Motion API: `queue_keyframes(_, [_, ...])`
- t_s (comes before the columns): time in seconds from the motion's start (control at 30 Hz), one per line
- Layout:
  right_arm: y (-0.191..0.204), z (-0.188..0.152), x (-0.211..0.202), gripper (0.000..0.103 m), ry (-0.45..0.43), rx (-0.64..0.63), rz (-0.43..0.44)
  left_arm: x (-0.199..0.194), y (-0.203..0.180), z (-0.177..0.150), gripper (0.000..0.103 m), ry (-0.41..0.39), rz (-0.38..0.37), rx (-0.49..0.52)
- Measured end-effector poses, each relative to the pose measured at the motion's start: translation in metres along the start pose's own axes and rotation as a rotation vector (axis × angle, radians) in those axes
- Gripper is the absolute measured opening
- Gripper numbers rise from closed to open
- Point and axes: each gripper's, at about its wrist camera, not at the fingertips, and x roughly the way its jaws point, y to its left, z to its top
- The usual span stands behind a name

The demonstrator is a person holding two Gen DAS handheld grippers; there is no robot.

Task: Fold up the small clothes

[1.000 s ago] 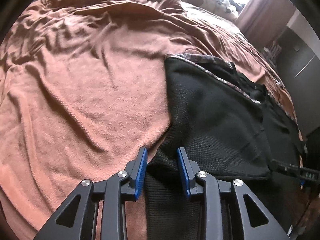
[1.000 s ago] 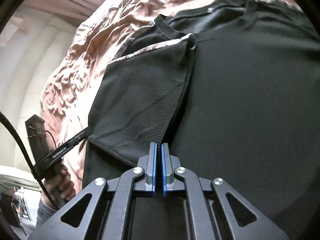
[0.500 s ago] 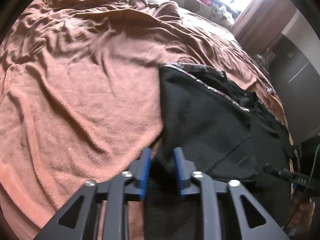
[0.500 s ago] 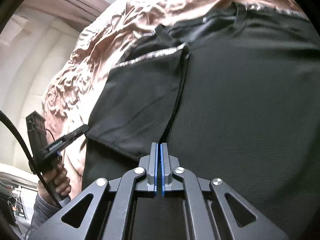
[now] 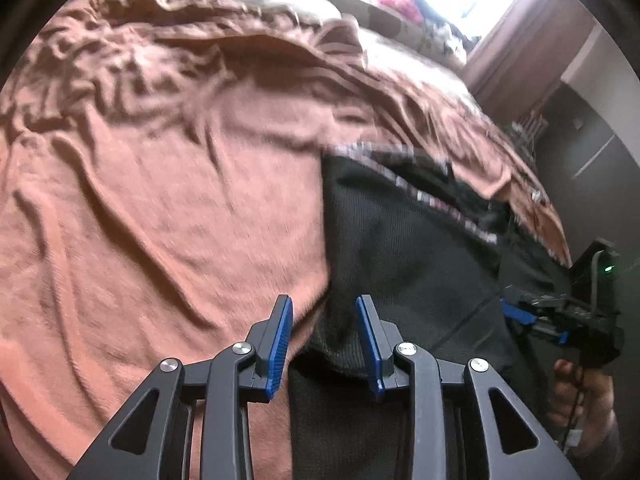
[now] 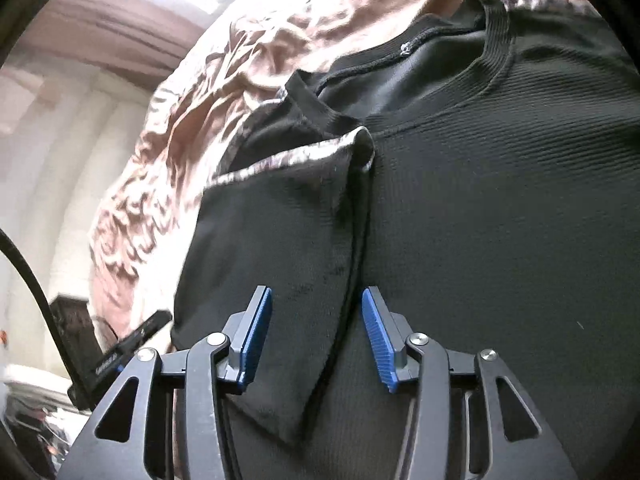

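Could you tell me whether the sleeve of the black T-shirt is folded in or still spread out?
Folded in: the sleeve lies flat over the T-shirt body, its patterned cuff edge ending below the collar.

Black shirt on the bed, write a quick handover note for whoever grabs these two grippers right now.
Left gripper: jaws apart at the black shirt's left edge, fabric between the pads, no pinch visible.
Right gripper: jaws opening, hanging over the lower edge of the folded-in sleeve; pads not pressing on it.
Shirt lies flat on the pink blanket, collar at the far end.
Done: the left sleeve is folded over the body.
Left: the other side is not in view, so check it; then probably fold the shirt in half and smooth it.
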Motion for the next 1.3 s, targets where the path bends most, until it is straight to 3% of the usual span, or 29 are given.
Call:
queue_keyframes(0.1, [-0.009, 0.009, 0.010, 0.003, 0.017, 0.037, -0.001, -0.006, -0.001, 0.004, 0.035, -0.003, 0.019, 0.004])
queue_keyframes(0.13, [-0.012, 0.009, 0.010, 0.001, 0.016, 0.049, 0.012, -0.005, -0.002, 0.004, 0.035, 0.010, 0.020, 0.005])
queue_keyframes(0.4, [-0.017, -0.012, -0.020, 0.000, -0.031, 0.063, -0.017, 0.017, -0.015, -0.004, 0.035, 0.070, 0.055, 0.042])
queue_keyframes(0.7, [-0.019, -0.023, -0.032, 0.000, -0.027, 0.097, -0.008, 0.036, -0.018, -0.010, 0.033, 0.115, 0.154, 0.062])
queue_keyframes(1.0, [-0.013, -0.021, -0.054, 0.001, -0.024, 0.062, -0.099, 0.007, -0.024, -0.012, 0.034, 0.102, 0.175, 0.064])
queue_keyframes(1.1, [-0.003, -0.022, -0.075, 0.002, -0.036, 0.004, -0.115, -0.005, -0.030, -0.014, 0.036, 0.093, 0.144, 0.051])
queue_keyframes(1.17, [0.004, -0.023, -0.085, 0.008, -0.030, -0.031, -0.116, -0.015, -0.039, -0.016, 0.042, 0.080, 0.126, 0.057])
queue_keyframes(1.23, [0.010, -0.025, -0.096, 0.050, -0.018, -0.051, -0.098, -0.023, -0.050, -0.018, 0.050, 0.062, 0.130, 0.077])
queue_keyframes(1.3, [0.015, -0.030, -0.117, 0.062, -0.074, -0.080, -0.073, -0.032, -0.060, -0.020, 0.052, 0.044, 0.120, 0.088])
